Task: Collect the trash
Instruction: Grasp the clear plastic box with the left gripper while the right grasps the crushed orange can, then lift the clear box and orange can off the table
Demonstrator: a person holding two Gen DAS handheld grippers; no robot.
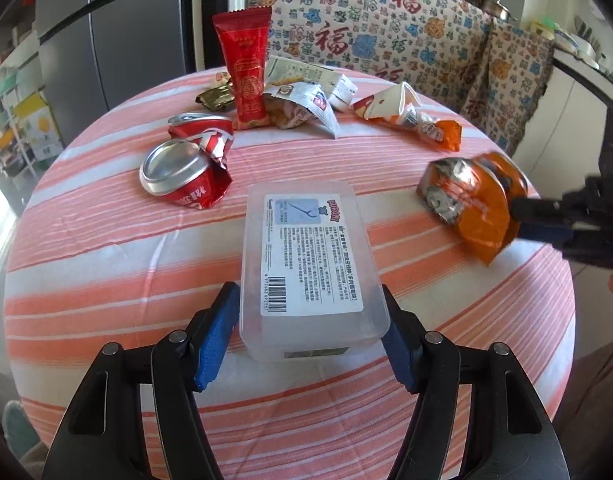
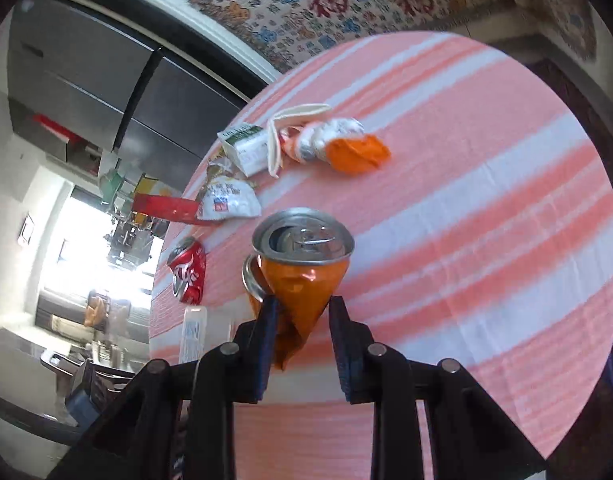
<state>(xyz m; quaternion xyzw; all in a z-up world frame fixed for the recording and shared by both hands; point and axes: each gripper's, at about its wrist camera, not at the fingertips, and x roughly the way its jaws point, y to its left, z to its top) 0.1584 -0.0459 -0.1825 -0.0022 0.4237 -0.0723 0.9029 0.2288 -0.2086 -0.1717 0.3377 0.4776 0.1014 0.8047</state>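
Round table (image 1: 106, 248) under an orange-and-white striped cloth fills both views, patterned fabric hanging behind the far edge. Progress looks early — most of the trash sits loose on the cloth and no bin or bag shows in either view, so I can't tell where it's meant to go. Left to collect, big to small: clear plastic box (image 1: 310, 256) with a printed label, near centre; crushed red can (image 1: 186, 168) at left, mid-depth; tall red wrapper (image 1: 244, 68) standing at the far side; white carton (image 1: 330, 80) and silver-white snack bag (image 1: 302, 108) just right of it; crumpled orange-and-white wrapper (image 1: 410, 116) at far right; small dark gold wrapper (image 1: 214, 98) far left of the red one. In hand: crushed orange can (image 2: 302, 272). Right gripper (image 2: 302, 308) is pinching the can's flattened, tapered lower end, one pad on each side of the crease, with the can's top and pull tab pointing away from the wrist. The left wrist view shows the same can at the right edge of the table, gripper coming in from the right, can apparently just off the cloth — hard to be sure with the blur. Left gripper (image 1: 310, 336) is spread around the near end of the plastic box: blue pads sit beside both long walls, apparently in contact, but a firm squeeze isn't confirmed. My read: one item secured, a second bracketed, the rest untouched.
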